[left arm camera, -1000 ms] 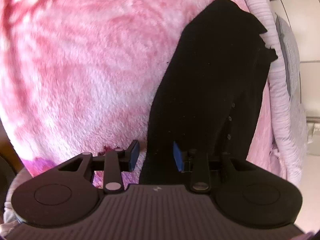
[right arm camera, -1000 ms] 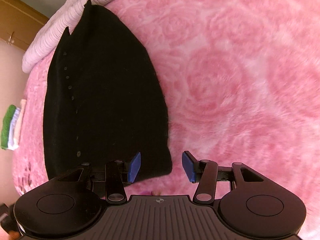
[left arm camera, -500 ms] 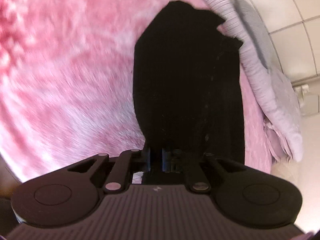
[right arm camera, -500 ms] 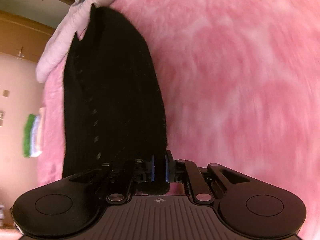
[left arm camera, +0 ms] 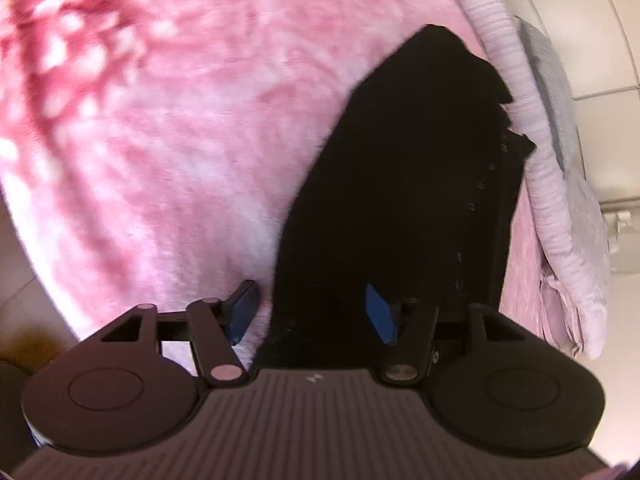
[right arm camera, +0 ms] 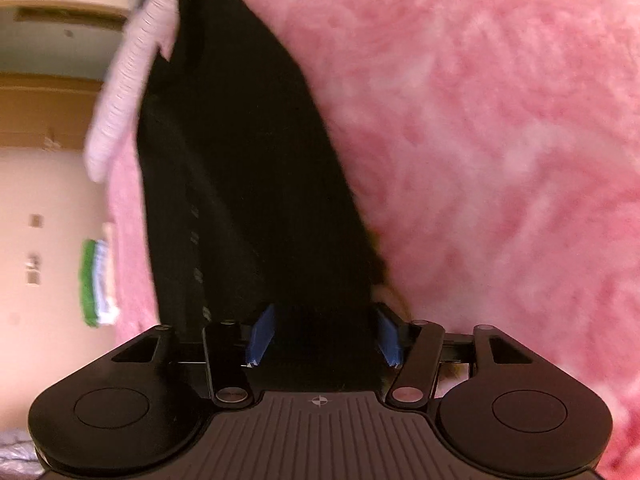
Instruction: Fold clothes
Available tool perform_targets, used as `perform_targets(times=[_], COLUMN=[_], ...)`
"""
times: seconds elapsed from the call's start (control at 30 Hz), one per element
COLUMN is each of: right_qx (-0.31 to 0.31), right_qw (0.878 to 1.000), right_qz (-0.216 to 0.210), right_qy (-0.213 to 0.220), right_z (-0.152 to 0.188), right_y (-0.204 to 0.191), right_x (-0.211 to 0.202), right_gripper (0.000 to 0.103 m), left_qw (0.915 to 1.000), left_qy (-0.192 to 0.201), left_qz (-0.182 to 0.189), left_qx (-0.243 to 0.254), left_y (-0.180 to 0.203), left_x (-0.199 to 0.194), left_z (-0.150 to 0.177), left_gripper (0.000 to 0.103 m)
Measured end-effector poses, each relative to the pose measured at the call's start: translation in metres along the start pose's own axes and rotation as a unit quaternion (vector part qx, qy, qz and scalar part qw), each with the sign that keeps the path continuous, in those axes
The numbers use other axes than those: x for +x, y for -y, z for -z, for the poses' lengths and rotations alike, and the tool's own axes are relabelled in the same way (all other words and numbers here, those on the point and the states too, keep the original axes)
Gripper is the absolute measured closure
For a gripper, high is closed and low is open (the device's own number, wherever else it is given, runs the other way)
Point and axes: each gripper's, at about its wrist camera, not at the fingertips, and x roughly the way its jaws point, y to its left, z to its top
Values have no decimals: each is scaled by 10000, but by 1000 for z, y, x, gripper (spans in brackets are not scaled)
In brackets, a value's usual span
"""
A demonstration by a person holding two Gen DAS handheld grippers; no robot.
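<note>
A black buttoned garment point(left arm camera: 404, 184) lies folded lengthwise on a fluffy pink blanket point(left arm camera: 168, 120). My left gripper point(left arm camera: 310, 312) is open, its blue pads astride the garment's near left corner. In the right wrist view the same garment point(right arm camera: 248, 184) runs away from me. My right gripper point(right arm camera: 324, 336) is open, with the garment's near right corner lying between its blue pads. Neither gripper holds the cloth.
A ribbed lilac bolster point(left arm camera: 532, 152) and a grey pillow point(left arm camera: 560, 92) border the garment's far side. A stack of folded green and white cloth point(right arm camera: 96, 284) sits far left on the blanket. A tiled wall point(left arm camera: 592, 20) stands beyond the bed.
Both grippers closed on the garment's near corners half a second ago and have now opened again. The garment's near edge has shifted and both views have tilted.
</note>
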Motion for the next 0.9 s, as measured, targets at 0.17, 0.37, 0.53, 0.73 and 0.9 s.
perform_targets(times=[0.17,0.37,0.53,0.73,0.9], right_qx=[-87,-41,-95,-764,-1907], right_qw=[9997,9981,9925,9721,9208], right_qz=[-206,-601,-1211,-2157,-3147], right_qy=[46,130,165,506,1291], right_z=[-4,-5,-2,4,-4], right_y=[-1,-4,-38,-124,-224], right_x=[6,-3,-59,-139,-234], right_gripper=[91,96,97,97,97], left_qw=[9988,9959,9888,9648,9191], left_qy=[-310,-302,120,940,1702], left_qz=[250,385,869,1744,2572], left_qx=[290,762,1207,1730,2450], left_y=[6,29,81,161,250], left_x=[25,-8,-84,-199,-291], left_z=[-5,-8,-18,-36,-58], left_gripper=[94,97,97,97,97])
